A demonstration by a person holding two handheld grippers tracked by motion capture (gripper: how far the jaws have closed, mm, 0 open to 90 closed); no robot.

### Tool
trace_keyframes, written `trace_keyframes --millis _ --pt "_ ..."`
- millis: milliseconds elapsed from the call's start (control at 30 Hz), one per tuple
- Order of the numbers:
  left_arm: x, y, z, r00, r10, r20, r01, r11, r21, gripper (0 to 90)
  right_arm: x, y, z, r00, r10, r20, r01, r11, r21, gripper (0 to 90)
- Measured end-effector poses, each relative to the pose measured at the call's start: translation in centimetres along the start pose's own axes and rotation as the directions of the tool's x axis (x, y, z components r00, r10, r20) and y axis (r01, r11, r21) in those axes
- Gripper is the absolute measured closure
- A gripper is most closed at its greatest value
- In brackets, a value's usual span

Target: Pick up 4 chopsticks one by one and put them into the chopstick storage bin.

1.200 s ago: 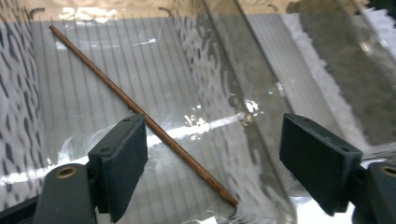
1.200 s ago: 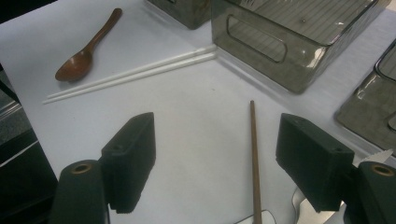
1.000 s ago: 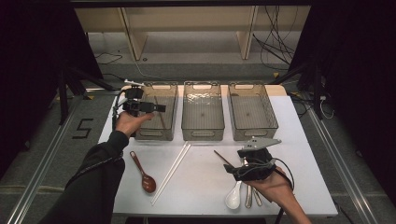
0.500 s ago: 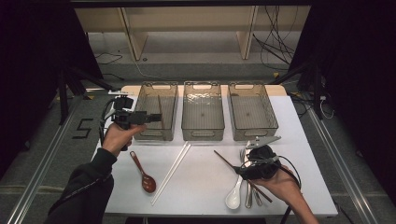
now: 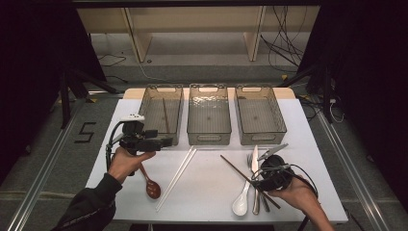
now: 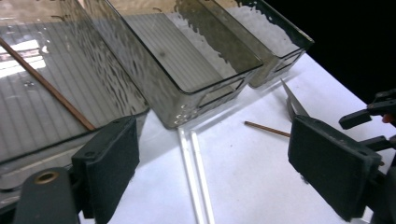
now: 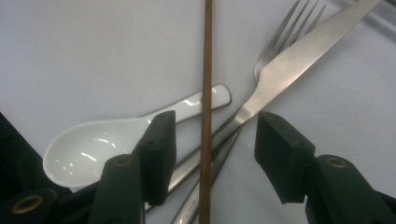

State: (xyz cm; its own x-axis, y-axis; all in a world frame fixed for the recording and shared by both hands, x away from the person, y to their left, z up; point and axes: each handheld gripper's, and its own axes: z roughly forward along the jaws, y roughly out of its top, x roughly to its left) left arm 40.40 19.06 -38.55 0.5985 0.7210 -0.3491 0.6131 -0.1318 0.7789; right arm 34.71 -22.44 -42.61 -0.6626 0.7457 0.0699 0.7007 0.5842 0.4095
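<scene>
Over the near right part of the white counter (image 5: 211,187), your right hand-held gripper (image 5: 263,184) hangs with its jaws apart, and in the right gripper view the thin brown wooden chopstick (image 7: 206,112) runs straight up between the two black pads without touching either. That chopstick lies slantwise across a small heap of cutlery: a glossy white ceramic soup spoon (image 7: 88,151) to one side of it, and a steel fork (image 7: 285,35) and a steel table knife (image 7: 299,58) crossing under it on the other. From the high view the same brown chopstick (image 5: 243,174) reaches from the middle of the counter down to your right hand. Your left hand-held gripper (image 5: 161,142) is held off the counter just in front of the leftmost of three clear smoky plastic bins; its jaws stand wide apart with nothing between them, as the left gripper view shows. Inside that left bin (image 5: 150,98) lies a second brown chopstick (image 5: 165,115), resting on the bin floor; the middle bin (image 5: 208,88) and right bin (image 5: 260,89) stand just beside it in a row along the far edge. On the counter between your hands lie a pair of pale, translucent chopsticks (image 5: 176,177), side by side, and a dark reddish-brown wooden spoon (image 5: 150,185) sits just below your left hand.
</scene>
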Motion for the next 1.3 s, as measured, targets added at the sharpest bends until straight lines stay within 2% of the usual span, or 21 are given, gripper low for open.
trace_keyframes --millis 267,467,633,700,767,933,1133,1300 --pt "-0.3 -1.5 -0.3 1.0000 0.001 0.003 -0.002 1.0000 0.009 15.9 0.1 -0.7 0.6 0.9999 -0.012 -0.005 0.013 0.995 0.098 59.1" --pt "-0.4 -2.5 -0.6 1.0000 -0.004 0.008 0.004 1.0000 0.002 16.0 0.2 -1.1 1.0 0.9998 -0.019 -0.005 0.020 0.989 0.147 64.7" --pt "-0.9 -3.0 -0.6 0.9998 0.016 0.013 -0.016 0.9998 -0.009 15.7 0.1 -1.2 1.2 0.9999 -0.016 -0.003 0.016 0.985 0.173 68.6" --pt "-1.2 -3.1 -0.7 0.9990 0.045 0.010 -0.045 0.9989 -0.014 15.6 0.1 -1.3 1.3 0.9999 -0.015 -0.004 0.016 0.982 0.186 71.3" --pt "-1.3 -3.2 -0.7 0.9984 0.057 0.006 -0.057 0.9983 -0.014 15.6 0.2 -1.3 1.5 0.9998 -0.019 -0.007 0.020 0.979 0.201 74.0" --pt "-1.3 -3.4 -0.6 0.9983 0.059 0.004 -0.059 0.9983 0.002 15.6 0.4 -1.3 1.7 0.9995 -0.031 -0.002 0.031 0.975 0.218 83.2" --pt "-1.5 -3.5 -0.4 0.9980 0.063 0.010 -0.063 0.9980 0.009 15.6 0.3 -1.4 1.6 0.9997 -0.024 0.004 0.023 0.975 0.221 84.5" --pt "-1.5 -3.6 -0.4 0.9982 0.059 0.011 -0.059 0.9982 0.010 15.6 0.2 -1.2 1.0 0.9995 -0.030 0.010 0.028 0.981 0.190 85.1"
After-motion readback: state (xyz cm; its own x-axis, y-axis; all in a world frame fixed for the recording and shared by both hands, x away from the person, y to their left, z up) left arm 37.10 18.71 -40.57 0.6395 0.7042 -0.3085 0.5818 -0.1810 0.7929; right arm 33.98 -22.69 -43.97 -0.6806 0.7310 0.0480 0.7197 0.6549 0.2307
